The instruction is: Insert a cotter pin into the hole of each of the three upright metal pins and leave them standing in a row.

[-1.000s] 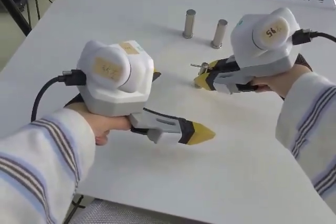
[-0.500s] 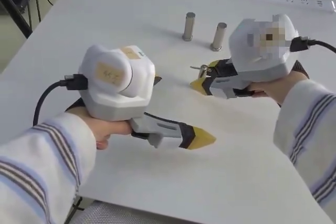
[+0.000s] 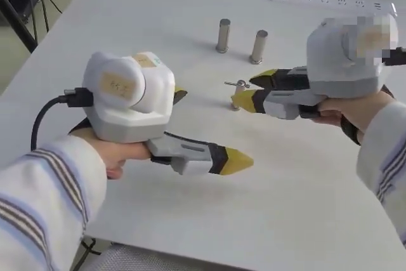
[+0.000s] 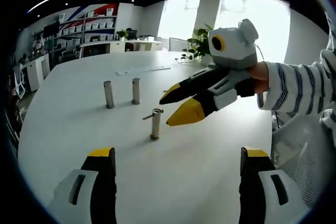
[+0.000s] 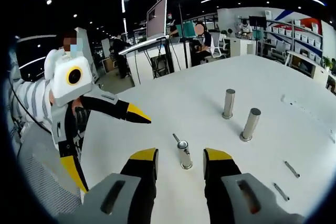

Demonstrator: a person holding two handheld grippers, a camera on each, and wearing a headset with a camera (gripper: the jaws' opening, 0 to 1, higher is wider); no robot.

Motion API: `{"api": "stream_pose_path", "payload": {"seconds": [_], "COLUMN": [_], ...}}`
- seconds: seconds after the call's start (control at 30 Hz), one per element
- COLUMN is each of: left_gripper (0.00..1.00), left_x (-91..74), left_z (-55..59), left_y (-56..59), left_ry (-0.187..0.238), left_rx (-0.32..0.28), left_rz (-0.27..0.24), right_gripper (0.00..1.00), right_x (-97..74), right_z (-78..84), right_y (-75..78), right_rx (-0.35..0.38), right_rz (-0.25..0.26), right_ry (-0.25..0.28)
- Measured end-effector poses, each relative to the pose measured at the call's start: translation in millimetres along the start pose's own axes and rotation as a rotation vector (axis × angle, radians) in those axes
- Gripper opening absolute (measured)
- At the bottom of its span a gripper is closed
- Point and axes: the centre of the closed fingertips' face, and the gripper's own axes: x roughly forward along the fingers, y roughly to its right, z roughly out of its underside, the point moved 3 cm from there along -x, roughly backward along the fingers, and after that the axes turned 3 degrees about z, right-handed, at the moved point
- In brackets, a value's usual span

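Nearest metal pin (image 3: pixel 237 98) stands on the surface with a cotter pin (image 3: pixel 233 84) through its hole, just ahead of the spread, empty right claw (image 4: pixel 167 112); the left claw (image 4: pixel 177 153) is likewise spread and empty. Two bare metal pins (image 3: pixel 223 35) await loose cotter pins (image 5: pixel 292 169). The right claw should back straight off, brushing nothing.

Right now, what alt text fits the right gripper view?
The right gripper, jaws open, frames a pin with a cotter pin through its top, on a white table. Two bare pins stand beyond, two loose cotter pins lie at right, and the left gripper is open at left.
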Motion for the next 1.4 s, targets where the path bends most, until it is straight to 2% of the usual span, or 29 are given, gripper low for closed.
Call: {"api": "stream_pose_path", "payload": {"seconds": [0.13,0.23,0.33,0.5,0.67,0.7,0.73,0.9,1.03,1.07,1.1,1.23,1.4], "left_gripper": [0.98,0.98,0.98,0.98,0.98,0.98,0.98,0.98,0.98,0.98,0.98,0.98,0.98], "left_x": [-3.9,-5.4,-7.1,-11.4,-15.2,-16.1,-16.5,-17.9,-17.7,-17.6,-17.7,-18.6,-22.3], "left_z": [-6.6,-9.0,-11.2,-11.6,-14.4,-15.2,-15.9,-16.7,-14.2,-13.7,-13.2,-12.5,-16.0], "left_y": [0.2,1.4,4.0,8.0,7.8,7.6,7.4,8.4,9.0,9.4,9.8,10.4,4.9], "left_ry": [0.025,0.028,0.033,0.020,0.027,0.029,0.031,0.034,0.023,0.022,0.021,0.017,0.024], "left_rx": [-0.012,-0.011,-0.014,-0.005,-0.016,-0.017,-0.018,-0.028,-0.030,-0.031,-0.034,-0.033,-0.031], "left_rz": [-0.008,-0.014,-0.014,-0.008,-0.015,-0.017,-0.019,-0.016,-0.015,-0.014,-0.013,-0.012,-0.016], "right_gripper": [0.50,0.55,0.61,0.72,0.86,0.90,0.92,0.95,0.98,0.98,0.98,0.98,0.98], "right_x": [-22.0,-36.1,-50.7,-72.6,-90.3,-95.1,-98.2,-119.4,-129.1,-131.2,-132.0,-134.2,-135.9], "right_z": [-0.9,-0.2,6.1,19.7,37.4,40.7,41.9,51.3,60.1,64.4,66.9,72.8,73.0], "right_y": [-4.3,-7.8,-9.1,-12.0,-5.3,-2.3,-1.5,3.5,3.8,1.1,1.2,0.5,0.1], "right_rx": [0.014,0.016,0.014,0.042,0.092,0.116,0.117,0.185,0.237,0.280,0.291,0.288,0.313], "right_rz": [-0.007,0.001,0.037,0.067,0.138,0.165,0.169,0.216,0.220,0.207,0.206,0.217,0.228], "right_ry": [0.038,0.053,0.047,0.035,0.008,0.011,0.016,0.032,0.019,0.005,-0.002,-0.024,-0.013]}}
